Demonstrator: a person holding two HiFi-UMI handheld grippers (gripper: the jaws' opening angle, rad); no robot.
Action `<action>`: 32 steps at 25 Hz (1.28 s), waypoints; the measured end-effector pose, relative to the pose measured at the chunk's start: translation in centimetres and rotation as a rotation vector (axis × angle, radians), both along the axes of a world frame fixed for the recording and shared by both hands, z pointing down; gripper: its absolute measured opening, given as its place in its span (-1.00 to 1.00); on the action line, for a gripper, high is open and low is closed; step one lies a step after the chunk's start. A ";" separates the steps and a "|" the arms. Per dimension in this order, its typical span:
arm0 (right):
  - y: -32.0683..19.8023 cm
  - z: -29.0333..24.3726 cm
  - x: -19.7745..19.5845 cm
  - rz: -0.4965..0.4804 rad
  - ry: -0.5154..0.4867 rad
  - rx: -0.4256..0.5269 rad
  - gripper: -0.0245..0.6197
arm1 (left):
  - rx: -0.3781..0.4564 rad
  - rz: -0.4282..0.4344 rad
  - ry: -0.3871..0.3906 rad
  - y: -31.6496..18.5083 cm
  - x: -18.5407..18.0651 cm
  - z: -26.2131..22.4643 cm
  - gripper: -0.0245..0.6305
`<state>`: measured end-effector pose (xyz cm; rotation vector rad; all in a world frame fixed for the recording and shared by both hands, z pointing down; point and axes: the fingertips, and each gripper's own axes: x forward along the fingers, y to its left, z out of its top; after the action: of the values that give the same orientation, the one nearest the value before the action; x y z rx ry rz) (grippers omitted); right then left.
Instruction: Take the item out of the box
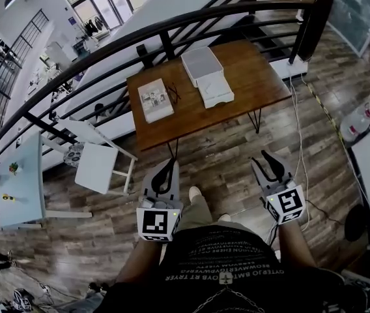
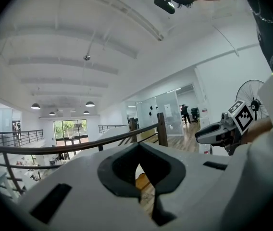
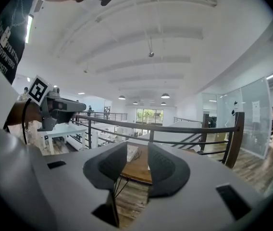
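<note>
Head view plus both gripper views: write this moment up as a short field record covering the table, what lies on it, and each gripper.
table: wooden, beside the railing, ahead of the person
white box: on the table's right half
white tray: against the box's near end
flat printed item: on the table's left half, apart from the box
left gripper: tips together, nothing held, short of the table
right gripper: jaws apart, nothing between them, short of the table
task: box not yet touched

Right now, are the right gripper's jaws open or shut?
Open. In its own view the right gripper has its jaws apart with nothing between them; the wooden table shows through the gap.
</note>
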<state>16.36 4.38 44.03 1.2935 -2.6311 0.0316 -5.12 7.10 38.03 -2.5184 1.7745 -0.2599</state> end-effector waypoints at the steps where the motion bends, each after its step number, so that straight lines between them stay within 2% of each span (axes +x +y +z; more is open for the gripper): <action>1: -0.3 -0.1 -0.1 0.001 -0.001 0.007 -0.52 | 0.007 -0.001 0.000 -0.1 -0.2 0.0 -0.91; 11: -4.0 -0.8 -2.5 0.000 0.018 0.033 -0.51 | 0.050 -0.006 -0.018 -3.2 -2.1 0.5 -0.91; 14: -5.7 -0.6 -3.6 -0.005 0.023 0.025 -0.51 | 0.101 -0.010 -0.023 -5.1 -3.0 0.5 -0.91; 16: -6.7 -0.5 -4.2 -0.006 0.022 0.018 -0.51 | 0.117 -0.007 -0.074 -6.4 -3.7 0.7 -0.91; 20: -9.0 -0.4 -5.6 -0.013 0.019 0.011 -0.51 | 0.118 -0.015 -0.242 -9.1 -4.8 1.2 -0.91; 21: -9.6 -0.3 -5.9 -0.014 0.019 0.007 -0.51 | 0.124 -0.013 -0.257 -9.8 -4.9 1.1 -0.91; 25: -12.4 0.6 -7.1 -0.020 0.033 -0.025 -0.51 | 0.118 0.015 -0.171 -12.6 -5.6 1.1 -0.91; 29: -15.6 2.4 -8.4 -0.020 0.009 -0.050 -0.51 | 0.059 0.027 -0.156 -15.6 -6.4 2.8 -0.91; 32: -17.8 3.7 -9.1 -0.021 0.027 -0.093 -0.51 | 0.027 0.024 -0.135 -18.1 -6.9 3.8 -0.91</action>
<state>7.25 -13.41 47.77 1.2270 -2.5877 0.1314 -12.02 -10.96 41.88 -2.4390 1.6856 -0.3919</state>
